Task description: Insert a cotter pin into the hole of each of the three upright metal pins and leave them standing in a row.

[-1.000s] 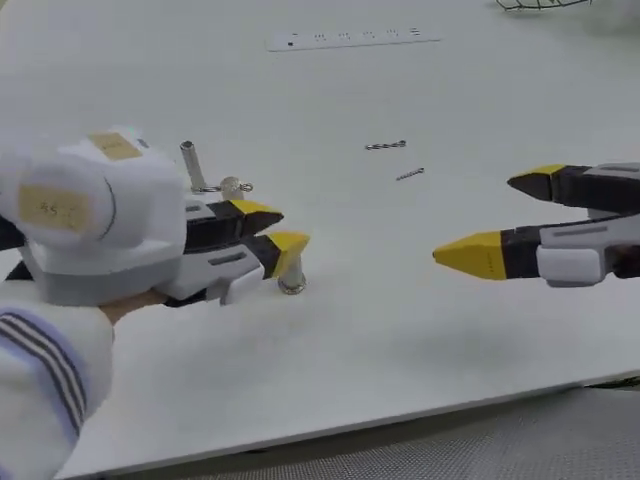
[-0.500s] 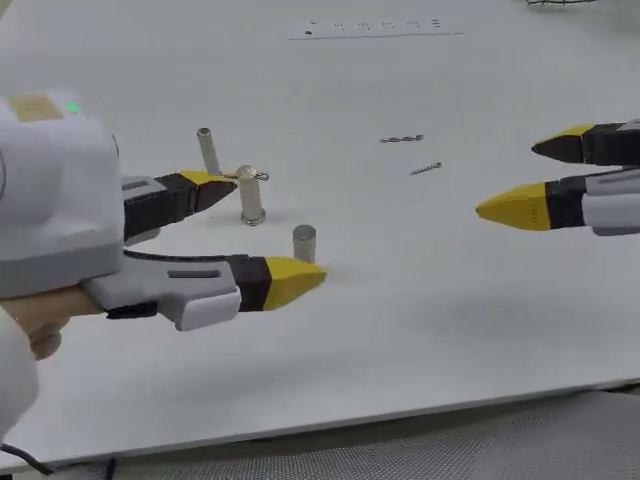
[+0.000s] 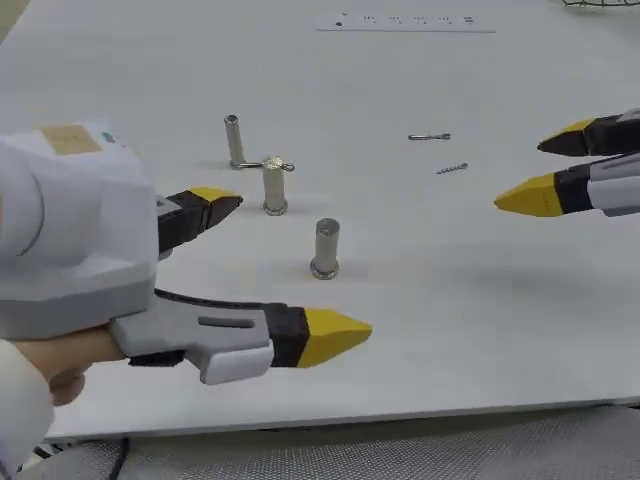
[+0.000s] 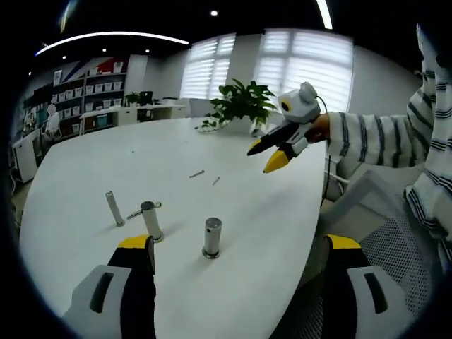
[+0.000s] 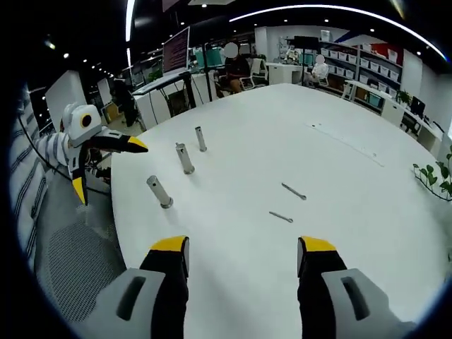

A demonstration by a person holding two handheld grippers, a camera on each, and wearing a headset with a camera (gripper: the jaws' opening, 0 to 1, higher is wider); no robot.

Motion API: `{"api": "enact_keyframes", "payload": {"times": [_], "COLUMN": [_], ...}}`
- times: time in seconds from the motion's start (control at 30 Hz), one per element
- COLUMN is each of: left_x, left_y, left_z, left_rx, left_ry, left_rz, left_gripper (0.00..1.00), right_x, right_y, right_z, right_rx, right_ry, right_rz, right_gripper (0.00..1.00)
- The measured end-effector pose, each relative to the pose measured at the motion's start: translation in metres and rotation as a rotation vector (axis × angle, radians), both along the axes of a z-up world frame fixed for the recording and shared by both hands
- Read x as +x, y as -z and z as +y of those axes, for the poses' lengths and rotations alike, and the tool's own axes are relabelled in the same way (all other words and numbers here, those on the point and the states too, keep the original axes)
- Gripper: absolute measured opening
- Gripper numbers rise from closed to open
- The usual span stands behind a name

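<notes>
**A:** Starting at the left: the left gripper [image 3: 300, 264] hangs over the table [image 3: 440, 330] close to its near edge, jaws spread wide with nothing between them.

**B:** Just past its tips are the three pins, all upright in a slanting row. There's the far pin [image 3: 232, 140], then the middle pin [image 3: 274, 187], then the near pin [image 3: 325, 247], closest to the near edge.

**A:** The middle pin looks done. A fitted cotter pin [image 3: 285, 166] seems to run through its top, ring to the right.

**B:** The other two look bare to me. I'd call it one of three, and we're between insertions.

**A:** Moving right, two spares lie flat, well apart from the row: the farther loose cotter pin [image 3: 428, 136] and the nearer loose cotter pin [image 3: 452, 169].

**B:** And by the right edge, the right gripper [image 3: 522, 175] sits near them, jaws also wide and empty.

**A:** So the next move should be a pick-up on the right. The jaws need to come down and close narrow on a thin pin lying flat. That's fiddly, as it could skid away.

**B:** Then the left should steady a bare pin, hole facing the incoming tip, without tipping the row.
</notes>
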State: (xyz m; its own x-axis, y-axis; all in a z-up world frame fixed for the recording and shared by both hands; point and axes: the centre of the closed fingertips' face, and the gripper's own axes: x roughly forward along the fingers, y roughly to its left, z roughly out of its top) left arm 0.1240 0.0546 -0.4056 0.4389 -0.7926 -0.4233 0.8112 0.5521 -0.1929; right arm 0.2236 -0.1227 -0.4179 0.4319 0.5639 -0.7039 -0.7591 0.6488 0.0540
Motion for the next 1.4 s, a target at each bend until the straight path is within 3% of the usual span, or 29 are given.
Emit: {"api": "enact_keyframes", "payload": {"times": [0.3, 0.57, 0.8, 0.97, 1.17, 1.4], "left_x": [-0.004, -0.001, 0.003, 0.005, 0.008, 0.011], "left_y": [0.002, -0.003, -0.006, -0.006, -0.008, -0.011], "left_z": [0.001, 0.0, 0.003, 0.005, 0.007, 0.008], "left_rx": [-0.025, -0.04, -0.051, -0.055, -0.048, -0.045], "left_ry": [-0.036, -0.057, -0.081, -0.097, -0.105, -0.118], "left_rz": [0.044, 0.04, 0.04, 0.05, 0.035, 0.027], "left_gripper": [0.99, 0.99, 0.99, 0.99, 0.99, 0.98], "right_x": [0.028, 0.048, 0.078, 0.096, 0.104, 0.11], "right_y": [0.01, 0.014, 0.018, 0.026, 0.042, 0.054], "right_z": [0.0, 0.011, 0.016, 0.018, 0.018, 0.017], "right_rx": [-0.059, -0.124, -0.176, -0.225, -0.285, -0.342], "right_ry": [-0.099, -0.142, -0.174, -0.188, -0.219, -0.256], "right_rz": [0.012, 0.015, -0.013, -0.009, 0.025, 0.051], "right_gripper": [0.45, 0.38, 0.24, 0.24, 0.15, 0.15]}}
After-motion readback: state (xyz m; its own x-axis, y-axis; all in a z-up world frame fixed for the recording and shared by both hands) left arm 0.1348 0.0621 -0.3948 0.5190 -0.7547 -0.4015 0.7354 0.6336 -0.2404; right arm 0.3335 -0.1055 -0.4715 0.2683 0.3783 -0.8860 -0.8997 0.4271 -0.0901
